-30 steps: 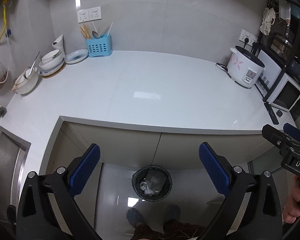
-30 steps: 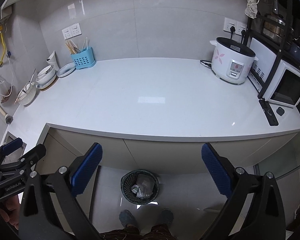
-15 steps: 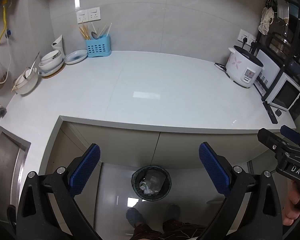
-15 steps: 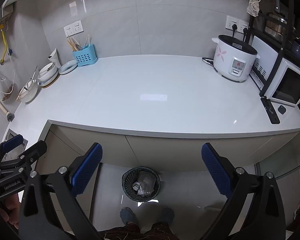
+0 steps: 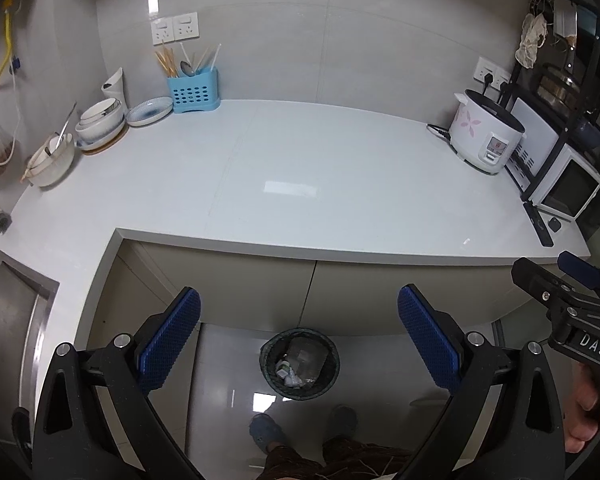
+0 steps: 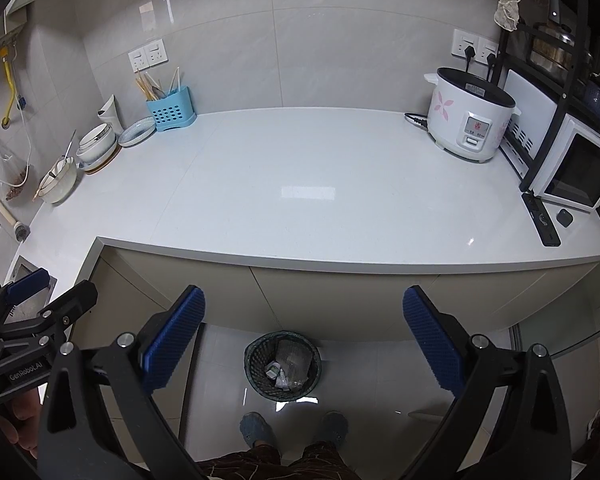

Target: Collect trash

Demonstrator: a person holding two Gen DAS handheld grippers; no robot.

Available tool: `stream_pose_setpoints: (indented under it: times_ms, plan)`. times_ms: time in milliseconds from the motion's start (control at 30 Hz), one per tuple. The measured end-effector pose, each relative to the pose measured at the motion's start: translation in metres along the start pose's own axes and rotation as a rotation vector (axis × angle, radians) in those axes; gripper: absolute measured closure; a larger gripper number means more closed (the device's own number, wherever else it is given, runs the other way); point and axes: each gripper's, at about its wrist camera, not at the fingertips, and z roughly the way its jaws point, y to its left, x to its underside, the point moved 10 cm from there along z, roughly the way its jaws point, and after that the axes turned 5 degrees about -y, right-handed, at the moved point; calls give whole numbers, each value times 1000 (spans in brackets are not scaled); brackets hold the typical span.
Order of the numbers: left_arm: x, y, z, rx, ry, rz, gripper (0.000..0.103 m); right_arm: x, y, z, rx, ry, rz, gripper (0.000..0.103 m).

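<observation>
While both grippers gape empty, the trash bin (image 5: pixel 299 364) sits below, between their fingers.

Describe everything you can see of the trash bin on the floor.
The trash bin is a round, dark mesh basket, standing upright on the glossy floor in front of the counter's cabinets. It appears lined with a clear bag and holds a few crumpled white scraps and wrappers, well below the rim. The person's shoes stand just behind it, not touching. Neither gripper touches it.
</observation>
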Motion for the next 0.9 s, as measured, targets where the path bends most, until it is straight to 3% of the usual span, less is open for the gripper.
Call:
stream_pose_setpoints:
  times_ms: [900]
  plan:
    - [-5,0,5,-55,-23,3,6,3,3,7,-10,6,-8,8]
